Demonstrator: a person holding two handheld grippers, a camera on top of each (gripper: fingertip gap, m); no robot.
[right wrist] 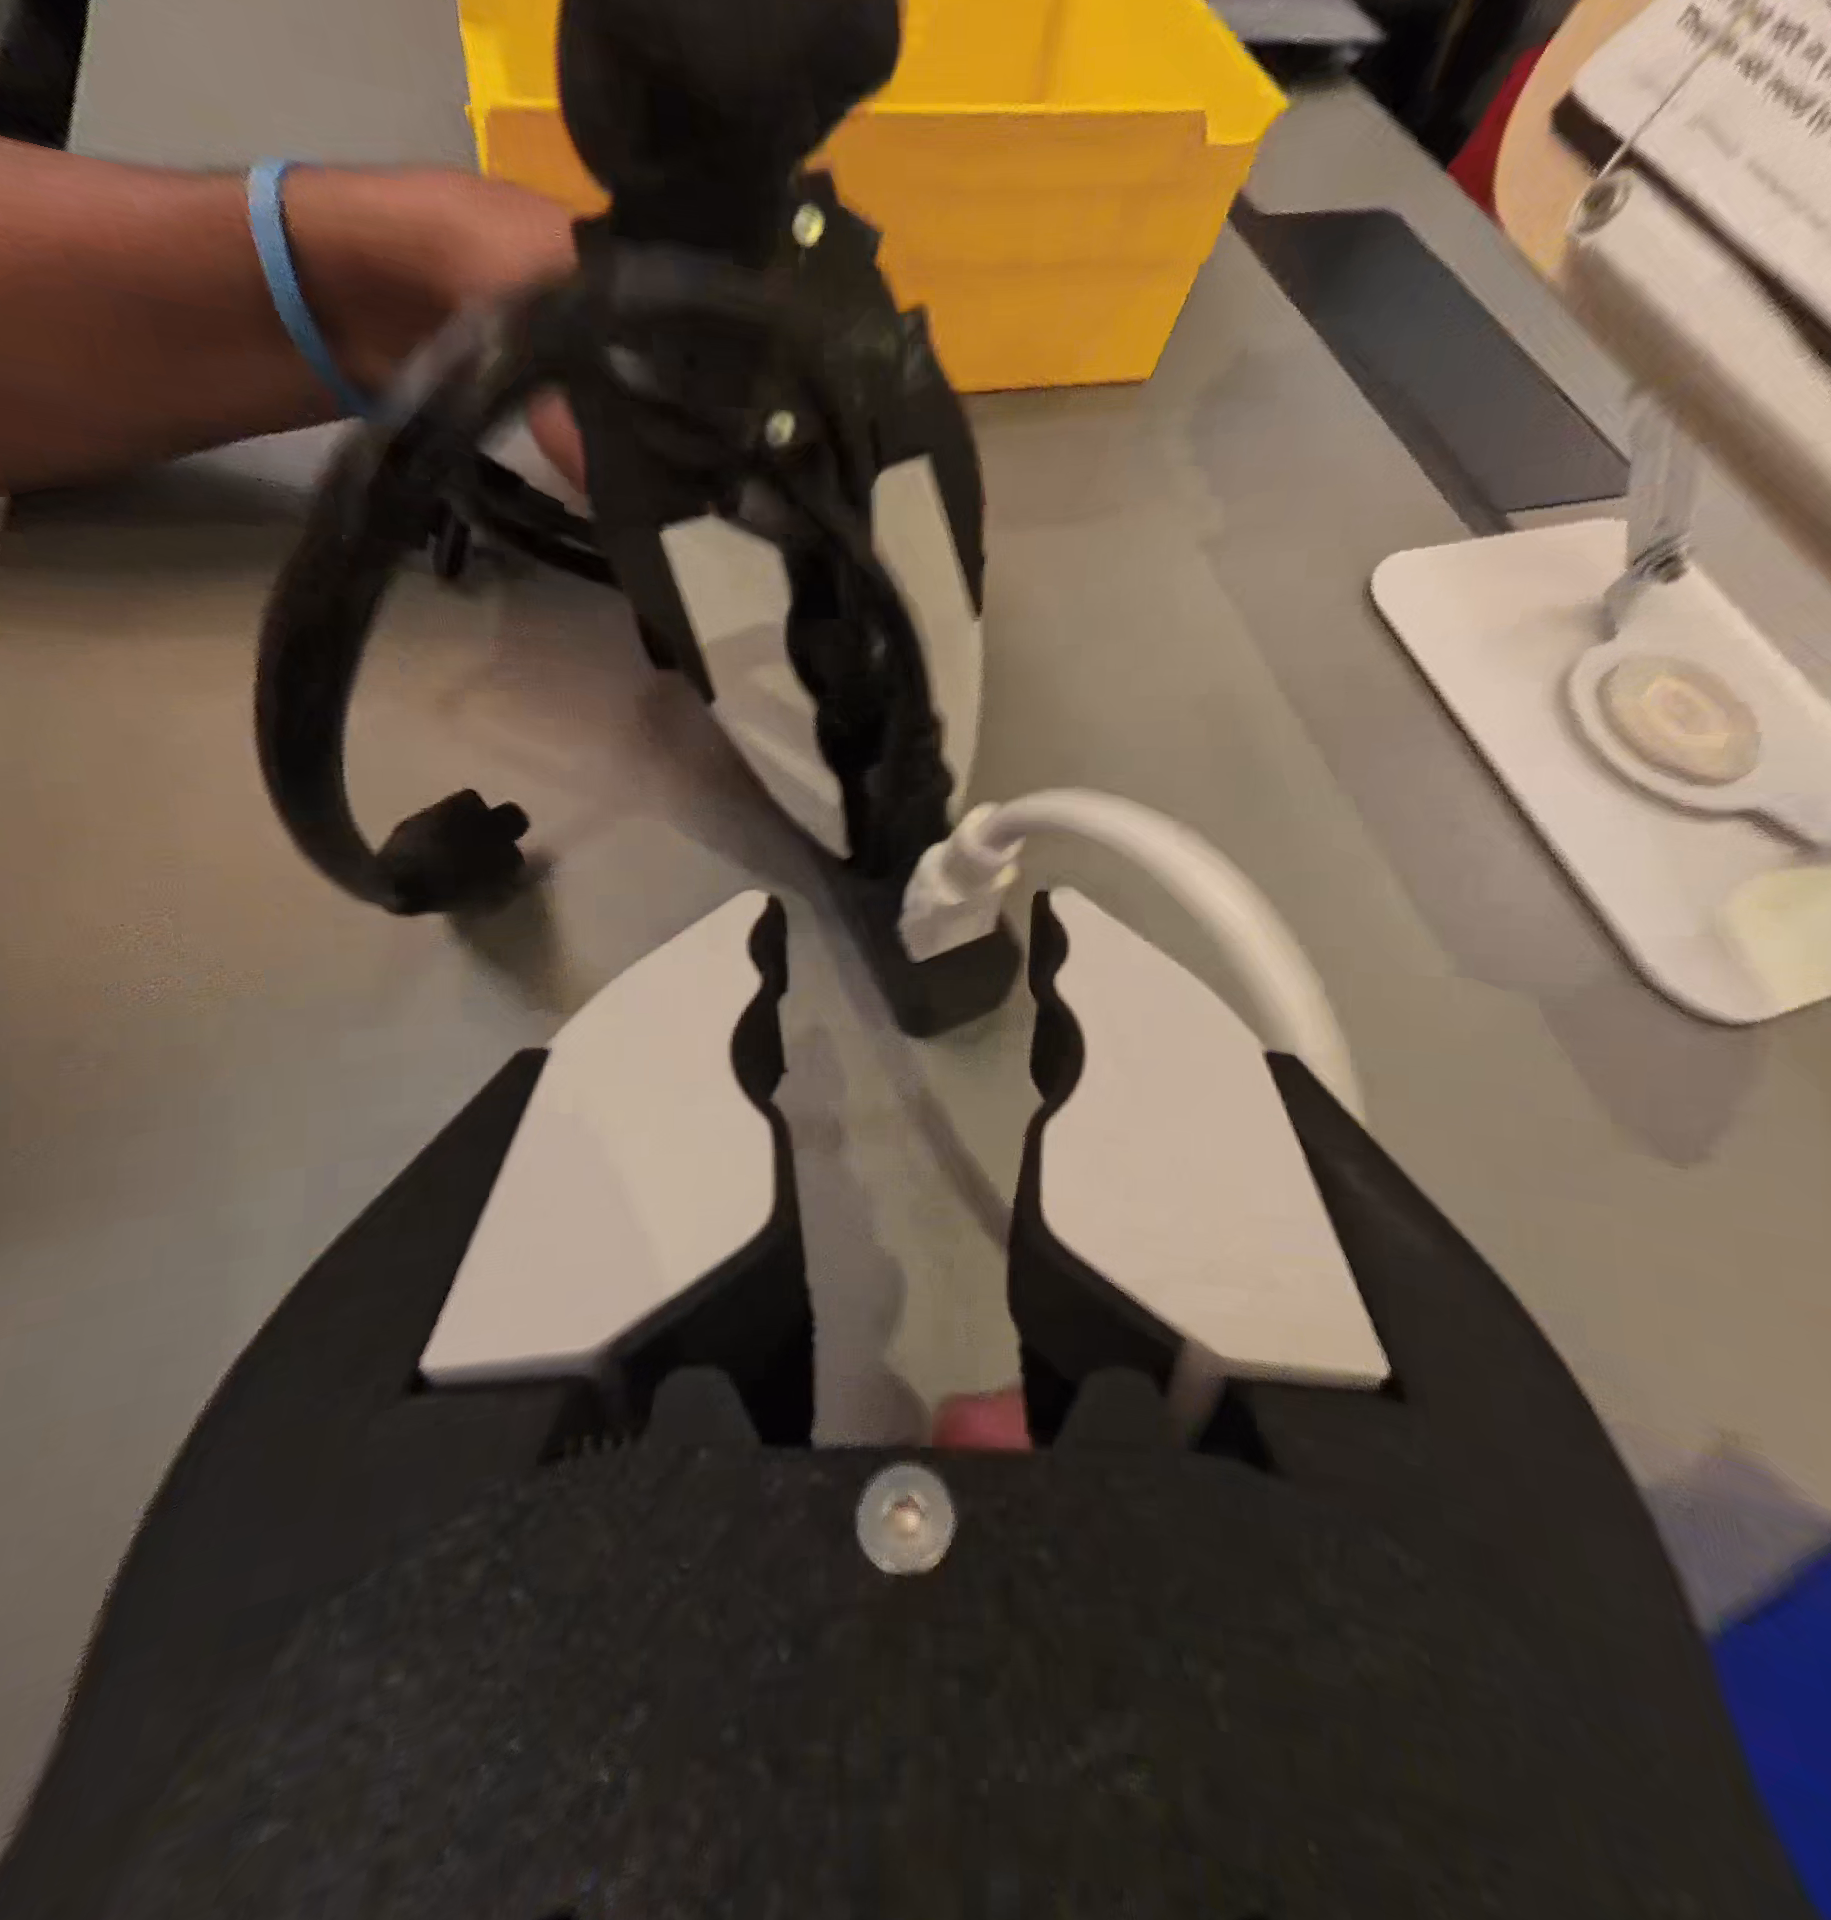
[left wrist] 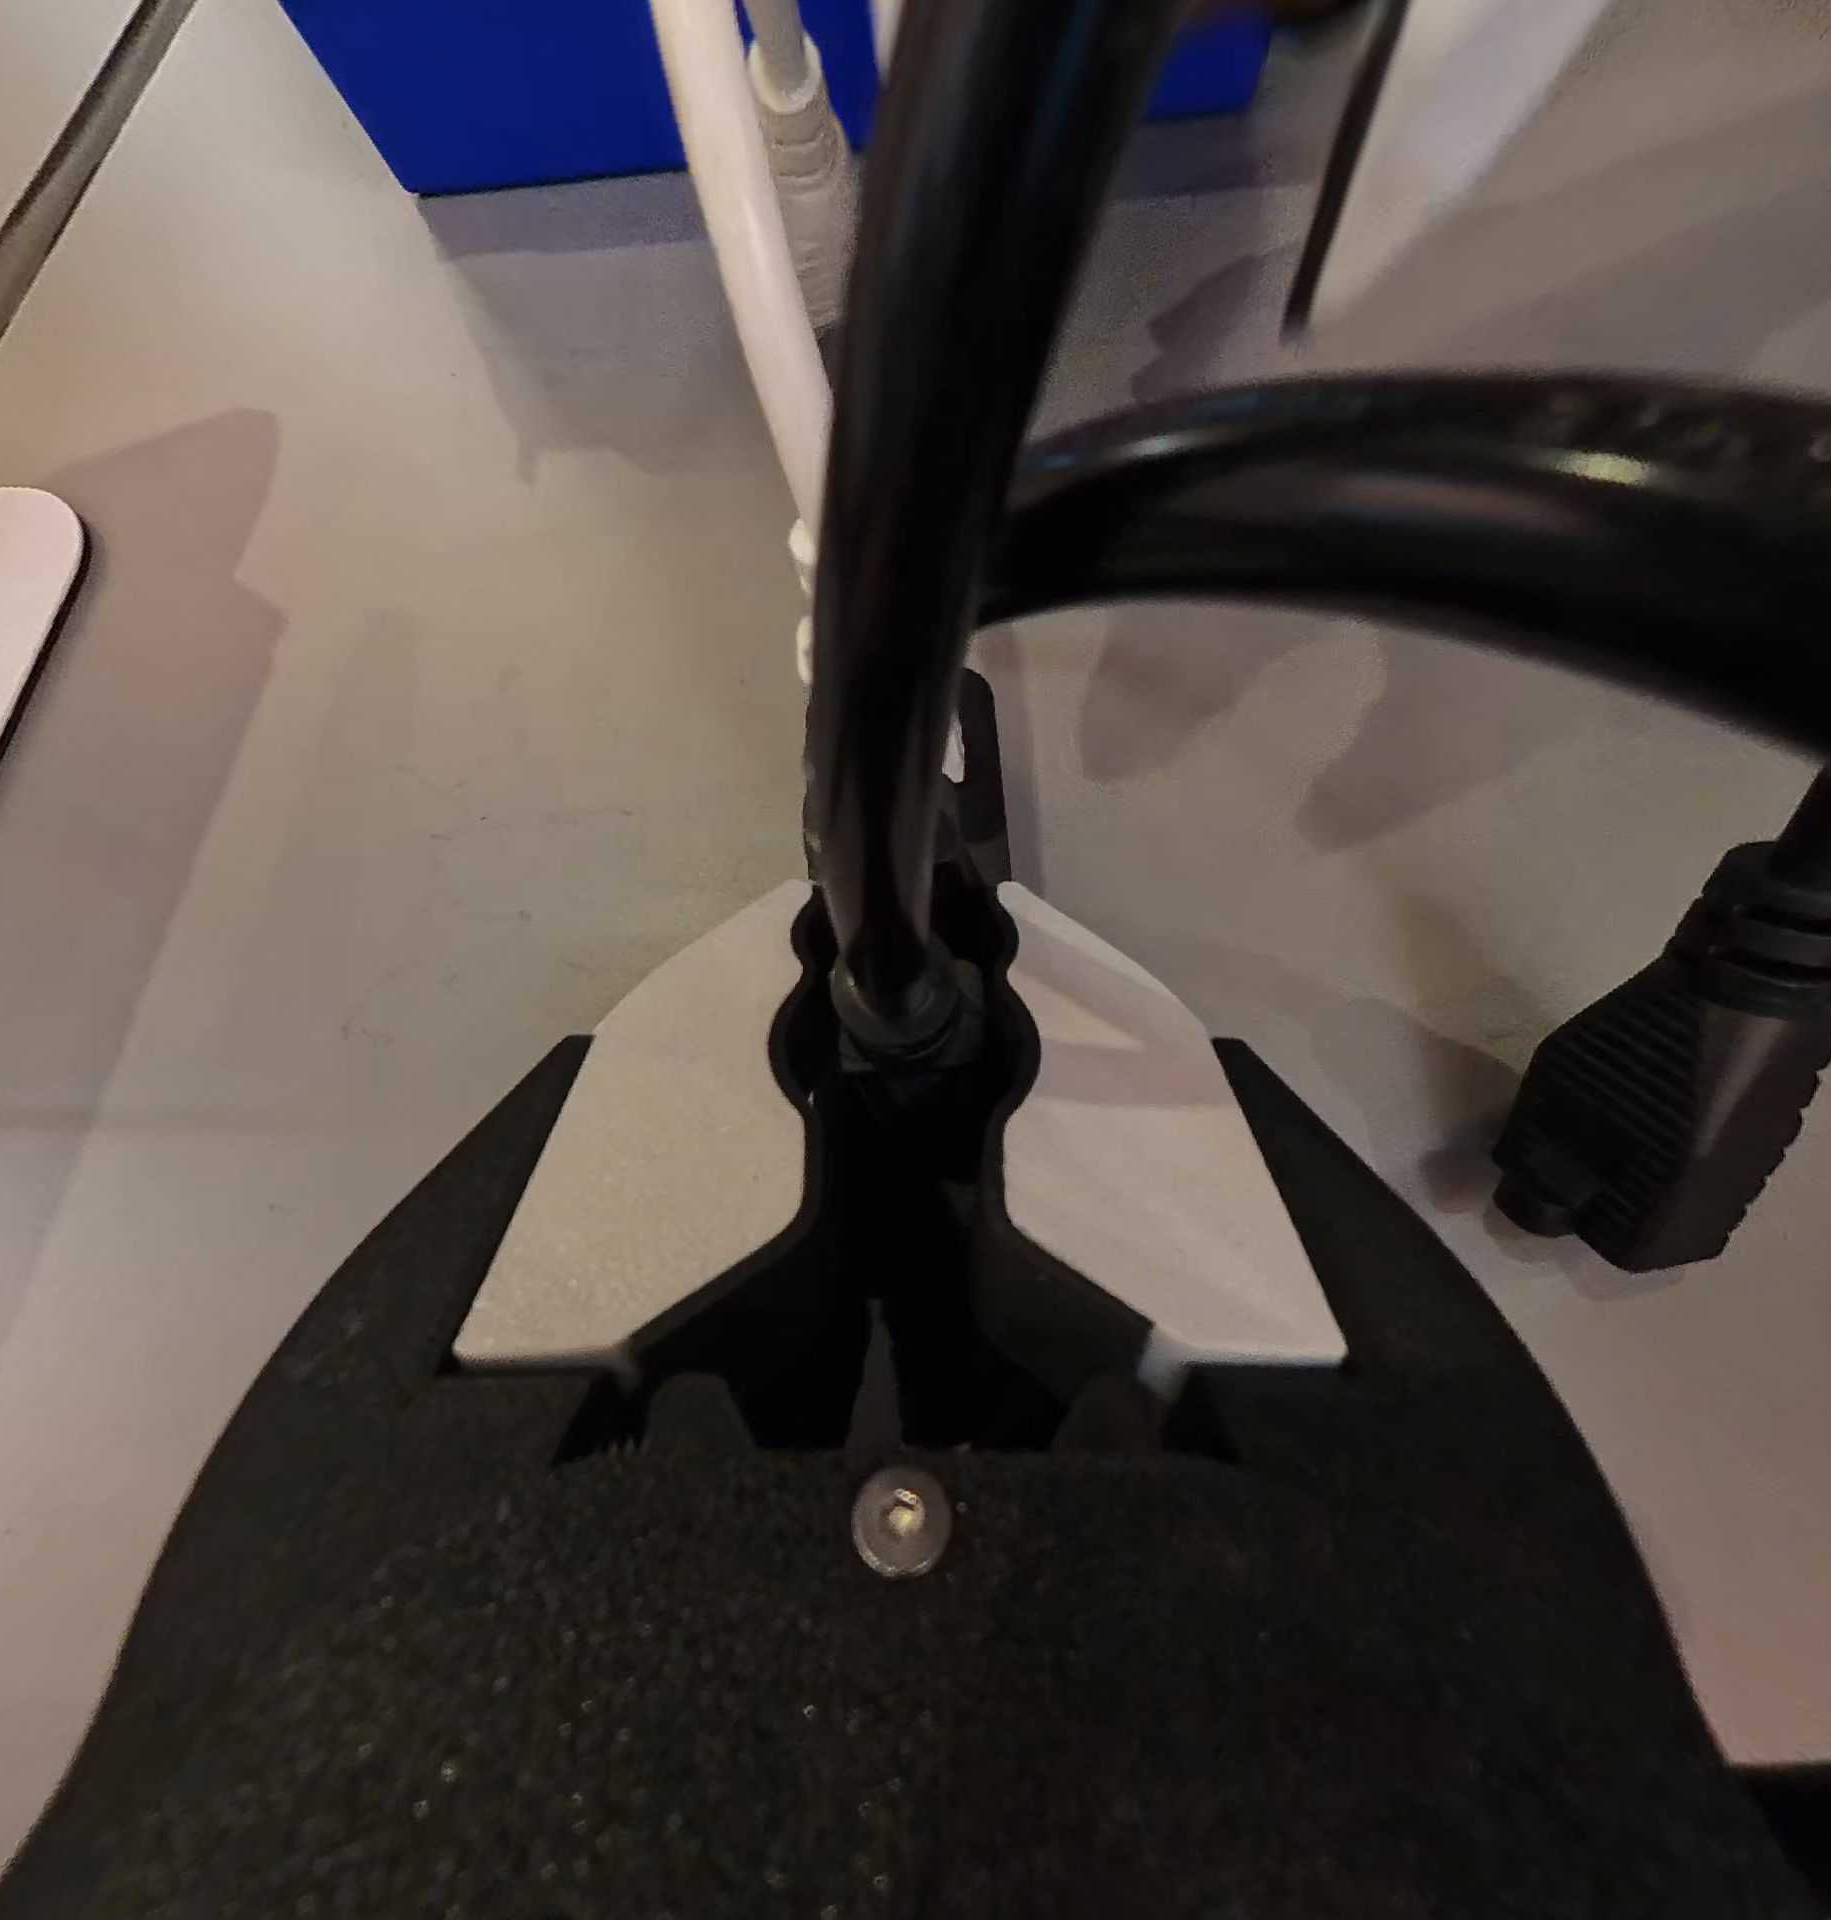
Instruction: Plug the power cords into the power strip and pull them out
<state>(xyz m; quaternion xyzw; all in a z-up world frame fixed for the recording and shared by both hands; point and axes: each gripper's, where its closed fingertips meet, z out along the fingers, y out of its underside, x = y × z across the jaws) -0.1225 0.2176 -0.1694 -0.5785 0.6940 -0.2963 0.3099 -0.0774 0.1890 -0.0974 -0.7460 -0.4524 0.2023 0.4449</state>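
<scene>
My left gripper point(left wrist: 906, 935) is shut on the plug end of a black power cord point(left wrist: 890, 416). In the right wrist view the left gripper point(right wrist: 885, 800) points down onto the black power strip point(right wrist: 952, 987). Whether the black plug is seated in the strip is hidden by the fingers. The black cord loops away, and its far connector point(left wrist: 1669, 1091) lies on the table; it also shows in the right wrist view point(right wrist: 454, 847). A white plug point(right wrist: 958, 883) sits in the strip's near end, with its white cord point(right wrist: 1202, 862) arcing right. My right gripper point(right wrist: 906, 925) is open and empty, just short of the white plug.
A yellow bin point(right wrist: 1046, 229) stands at the back of the grey table point(right wrist: 215, 1039). A white stand point(right wrist: 1513, 748) with a paper sheet is at the right. A blue box point(left wrist: 537, 94) lies behind the cords. A person's hand point(right wrist: 391, 281) with a blue wristband holds the left gripper. The grippers' ends are close to 10 cm from one another.
</scene>
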